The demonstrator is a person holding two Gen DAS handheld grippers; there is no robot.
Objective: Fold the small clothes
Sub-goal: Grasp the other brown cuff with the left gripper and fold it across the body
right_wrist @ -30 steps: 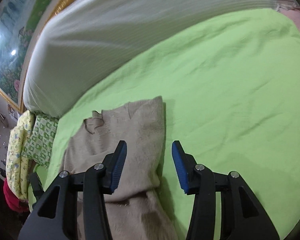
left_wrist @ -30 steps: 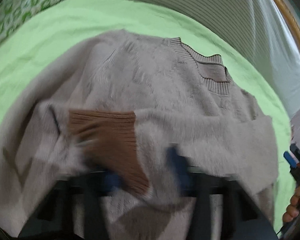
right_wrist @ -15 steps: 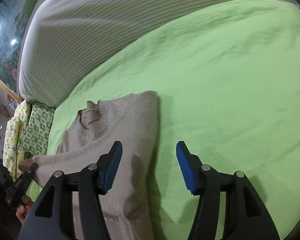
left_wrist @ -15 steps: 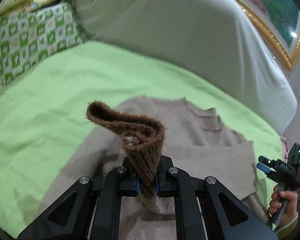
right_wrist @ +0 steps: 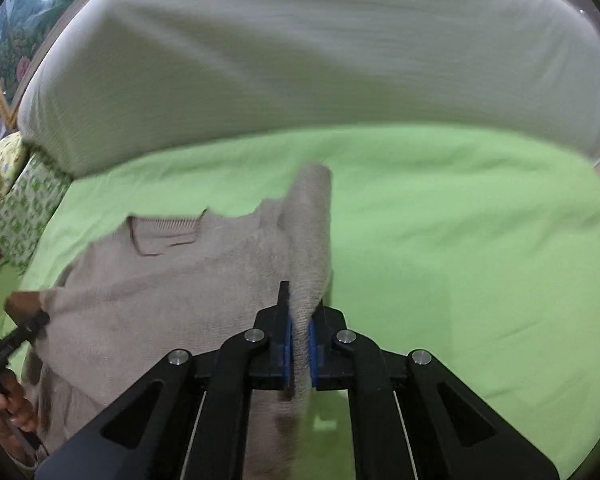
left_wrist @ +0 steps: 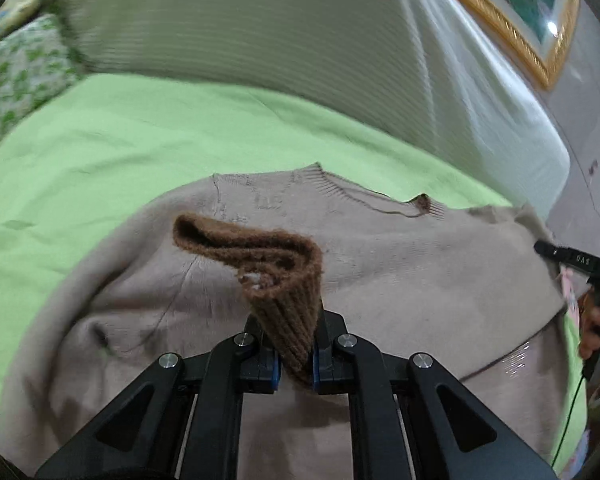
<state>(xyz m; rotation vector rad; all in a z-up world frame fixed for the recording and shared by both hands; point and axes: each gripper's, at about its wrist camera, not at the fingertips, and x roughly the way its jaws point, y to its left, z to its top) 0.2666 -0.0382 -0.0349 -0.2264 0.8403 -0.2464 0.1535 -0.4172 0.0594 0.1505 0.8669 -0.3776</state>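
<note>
A small beige knit sweater [left_wrist: 400, 280] lies on the green bedsheet [left_wrist: 120, 140], neckline away from me. My left gripper [left_wrist: 294, 354] is shut on the sweater's brown ribbed cuff [left_wrist: 288, 280], which stands up folded above the body. My right gripper [right_wrist: 299, 350] is shut on the sweater's right side edge [right_wrist: 310, 232], lifting a ridge of beige fabric off the sheet [right_wrist: 460, 240]. The sweater body [right_wrist: 172, 280] spreads to the left in the right wrist view. Each view shows the other gripper at its edge: the right one [left_wrist: 580, 260], the left one [right_wrist: 24, 328].
A large white ribbed cushion [left_wrist: 280, 40] runs along the back of the bed, also in the right wrist view [right_wrist: 320, 48]. A green-patterned pillow [right_wrist: 16, 216] lies at the left. A gold-framed picture [left_wrist: 500, 12] hangs behind.
My right gripper went from open beside the sweater to shut on its side edge and lifted it. My left gripper stays shut on the brown cuff and has shifted over the sweater body.
</note>
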